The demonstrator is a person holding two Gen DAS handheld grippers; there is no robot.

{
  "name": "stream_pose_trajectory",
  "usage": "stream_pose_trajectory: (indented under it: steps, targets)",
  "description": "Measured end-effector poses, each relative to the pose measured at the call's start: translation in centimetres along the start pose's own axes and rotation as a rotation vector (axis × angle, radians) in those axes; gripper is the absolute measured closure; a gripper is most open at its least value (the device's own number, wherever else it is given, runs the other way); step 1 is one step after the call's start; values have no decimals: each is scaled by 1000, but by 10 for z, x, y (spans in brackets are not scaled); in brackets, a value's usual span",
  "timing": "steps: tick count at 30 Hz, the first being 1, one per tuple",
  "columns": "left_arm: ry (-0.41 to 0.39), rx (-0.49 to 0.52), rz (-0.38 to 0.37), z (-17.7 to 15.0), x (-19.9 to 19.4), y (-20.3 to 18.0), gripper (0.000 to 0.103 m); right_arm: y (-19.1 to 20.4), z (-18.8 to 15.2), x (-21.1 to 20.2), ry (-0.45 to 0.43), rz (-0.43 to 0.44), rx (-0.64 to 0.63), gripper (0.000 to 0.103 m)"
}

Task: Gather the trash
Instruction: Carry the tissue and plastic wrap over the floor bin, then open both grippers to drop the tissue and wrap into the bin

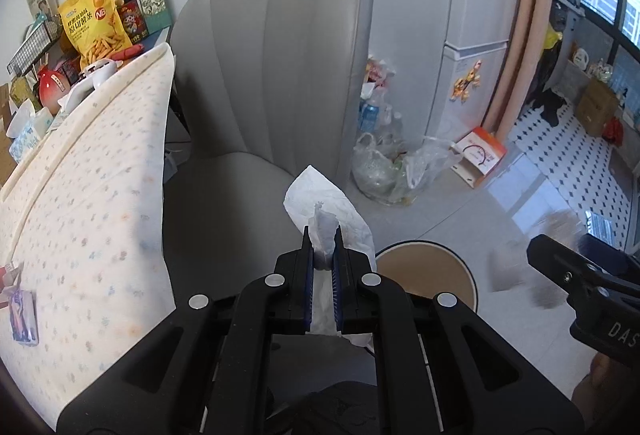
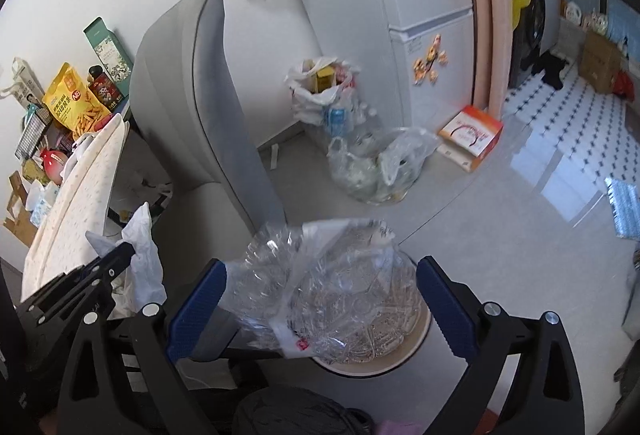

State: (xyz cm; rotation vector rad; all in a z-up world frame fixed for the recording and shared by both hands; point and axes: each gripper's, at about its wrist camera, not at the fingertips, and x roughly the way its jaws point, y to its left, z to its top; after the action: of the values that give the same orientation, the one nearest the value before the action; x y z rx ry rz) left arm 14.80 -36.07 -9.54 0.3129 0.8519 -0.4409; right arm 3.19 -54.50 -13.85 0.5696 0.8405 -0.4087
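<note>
Two pieces of trash are in play. One is a crumpled white tissue (image 1: 326,209), pinched between the nearly closed blue pads of the left gripper (image 1: 323,245) and sticking up past the fingertips toward 12 o'clock. The other is a crinkled clear plastic wrapper (image 2: 332,287), lying between the widely spread fingers of the right gripper (image 2: 320,275); whether either pad touches it cannot be told. Directly below the wrapper sits a round bin (image 2: 420,339) with a pale rim and tan inside, seen in the left view at 4 o'clock from the tissue. Behind, toward 11 o'clock, stands a grey armchair (image 1: 276,47). At 1 o'clock, full plastic bags (image 2: 372,167) rest on the floor beside a white fridge (image 2: 424,15).
</note>
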Motion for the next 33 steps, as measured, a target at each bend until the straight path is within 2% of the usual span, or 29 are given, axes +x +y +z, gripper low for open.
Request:
stream_pose_trajectory:
  steps: [4,11,22,33]
  targets:
    - [12,11,1,1,7,-4,95,-7,2,7,3,0,27,8]
    - [25,50,-34,1,14,-31,95,-29,4,-14,-29,-41,49,8]
    - [57,142,-153,-4,21,-95,95,-82,0,-55,-80,-139,125,8]
    - [150,163,-246,-18,43,-124,94,-112,-7,-55,-69,-189,167,8]
